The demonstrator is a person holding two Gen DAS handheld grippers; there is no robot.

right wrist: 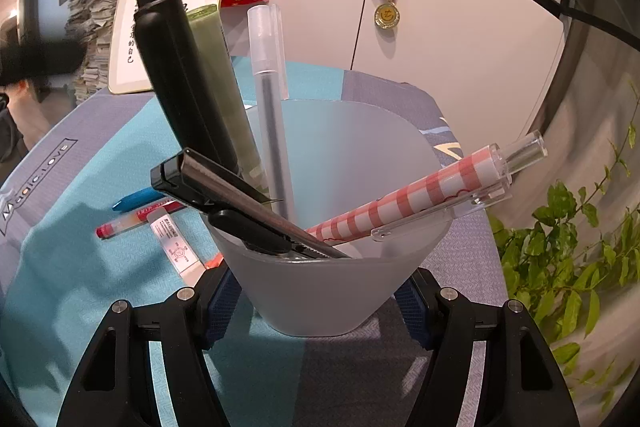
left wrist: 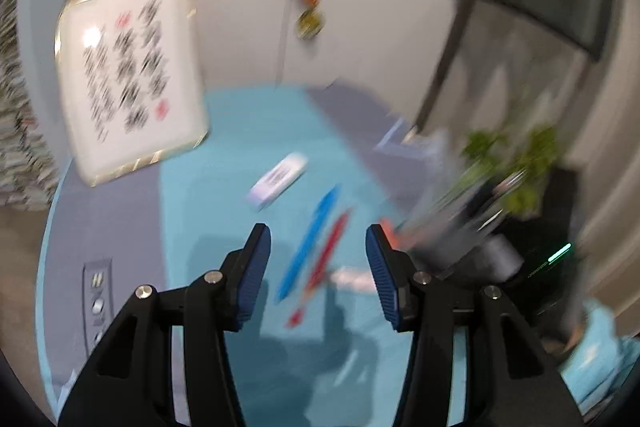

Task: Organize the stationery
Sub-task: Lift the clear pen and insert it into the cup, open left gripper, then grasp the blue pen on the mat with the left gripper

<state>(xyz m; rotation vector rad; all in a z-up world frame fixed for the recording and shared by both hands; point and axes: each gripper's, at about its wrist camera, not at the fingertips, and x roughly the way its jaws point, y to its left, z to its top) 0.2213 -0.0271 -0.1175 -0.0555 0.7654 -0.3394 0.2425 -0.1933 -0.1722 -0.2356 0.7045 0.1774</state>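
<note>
My right gripper (right wrist: 318,301) is shut on a frosted pen cup (right wrist: 340,291) that holds several items: a black marker (right wrist: 176,75), a green pen (right wrist: 224,87), a frosted pen (right wrist: 272,99), a box cutter (right wrist: 232,195) and a red-checked pen (right wrist: 408,199). On the blue cloth lie a blue pen (left wrist: 310,239), a red pen (left wrist: 326,259) and a white eraser (left wrist: 278,179); they also show left of the cup in the right wrist view, the red pen (right wrist: 132,223) beside the eraser (right wrist: 174,247). My left gripper (left wrist: 318,267) is open above the two pens. The left wrist view is blurred.
A framed calligraphy sign (left wrist: 132,79) leans at the back of the table. White cabinet doors with a hanging medal (right wrist: 386,15) stand behind. A green plant (right wrist: 576,267) is at the right edge. A stack of papers (right wrist: 92,19) is far left.
</note>
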